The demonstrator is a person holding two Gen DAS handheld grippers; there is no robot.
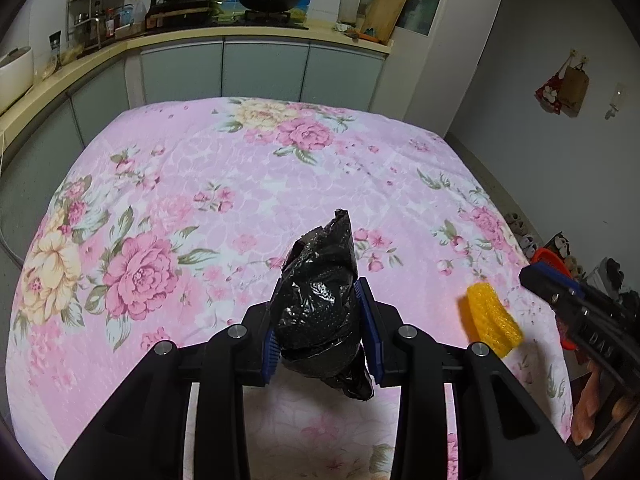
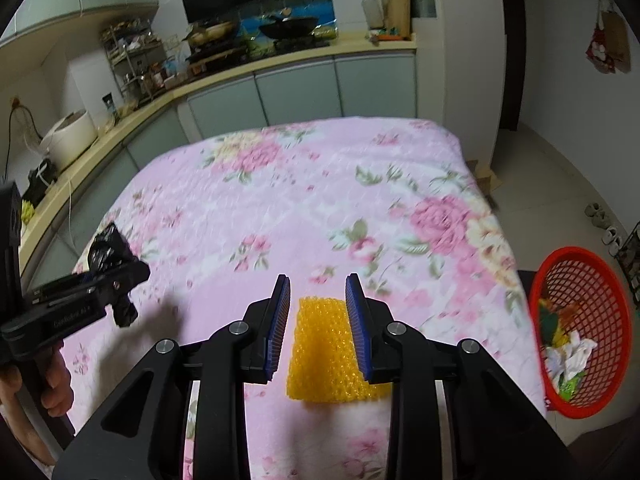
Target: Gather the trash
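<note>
So rn my left tongs (image 1: 320, 332) are clamped tight on a crumpled black plastic bag (image 1: 320, 300), blue pads squeezing it from both sides, top of the bag poking out past the tips and a tail hanging under. Holding it up off the floral bedspread (image 1: 200, 184) prob so it doesn't drag or snag on the fabric.

Right tongs (image 2: 318, 328) have the yellow foam net (image 2: 324, 356) (fruit-wrap type mesh) between the pads, jaws nearly pressed together on it. In the left cam it's clearly in the air at the tips, so I'd say it's pinched, tho the near end sags bc it's floppy.

Red mesh basket (image 2: 580, 336) sits off to the right of the right tongs, past the bed edge and lower down, already w/ some wrappers and a tissue in it. That's where both pieces should go imo.

Room-wise: bed ahead of both tongs is wide open, nothing to bump. Only tight bit is the bed's right edge and the basket rim, gotta clear the rim before letting go. Left tongs have the longer trip, across the right ones.
</note>
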